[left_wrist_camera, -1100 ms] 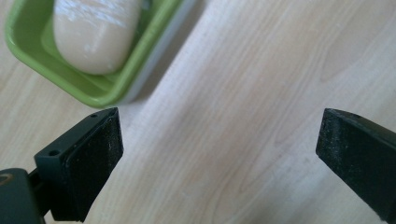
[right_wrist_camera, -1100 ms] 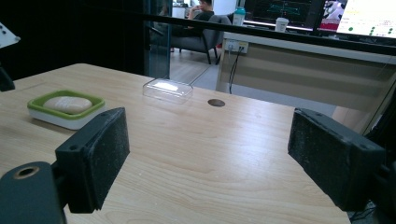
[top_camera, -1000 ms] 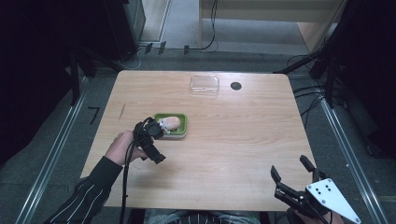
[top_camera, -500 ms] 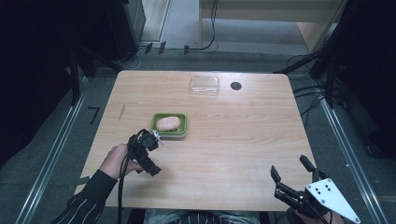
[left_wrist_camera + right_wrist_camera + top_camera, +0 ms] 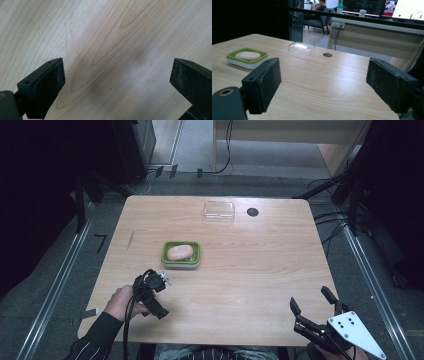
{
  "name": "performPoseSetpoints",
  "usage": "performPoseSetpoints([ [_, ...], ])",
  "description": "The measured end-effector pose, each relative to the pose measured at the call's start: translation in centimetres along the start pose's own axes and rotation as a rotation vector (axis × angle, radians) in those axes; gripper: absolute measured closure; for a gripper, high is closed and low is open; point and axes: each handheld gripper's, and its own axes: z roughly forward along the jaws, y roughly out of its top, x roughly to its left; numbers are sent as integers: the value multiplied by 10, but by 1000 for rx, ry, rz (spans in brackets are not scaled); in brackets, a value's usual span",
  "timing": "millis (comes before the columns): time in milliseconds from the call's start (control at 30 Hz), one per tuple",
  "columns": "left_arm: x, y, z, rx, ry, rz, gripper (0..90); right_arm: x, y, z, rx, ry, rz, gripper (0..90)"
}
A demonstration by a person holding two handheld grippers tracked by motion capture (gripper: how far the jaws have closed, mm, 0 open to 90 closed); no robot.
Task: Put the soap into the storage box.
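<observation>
The soap (image 5: 180, 252) is a pale, rounded bar lying in a green dish (image 5: 165, 255) with a white base, a little left of the middle of the wooden table (image 5: 250, 270). Nothing holds or touches it. In the right gripper view the same soap (image 5: 248, 55) sits in the dish (image 5: 234, 54) at the far left, beyond that gripper's left jaw.

The left gripper (image 5: 161, 279) lies nearer than the dish and slightly left of it, near but apart from it, over bare wood. The person's left hand (image 5: 122, 301) grips its body close to the near left edge of the table. Its jaws are spread wide with nothing between them; the left gripper view (image 5: 117, 82) looks down at wood grain through the gap.

The right gripper (image 5: 310, 301) is at the near right corner of the table, well apart from the soap. Its jaws are also spread wide and empty, as the right gripper view (image 5: 323, 85) shows.

At the far side of the table, right of the dish, lies a clear plastic lid (image 5: 219, 210), and just to its right a small dark round hole (image 5: 252, 212) in the tabletop.
</observation>
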Motion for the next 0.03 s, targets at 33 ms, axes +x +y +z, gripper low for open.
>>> performPoseSetpoints([
  [33,0,0,0,0,0,0,5,0,0,0,0,0,0,132],
])
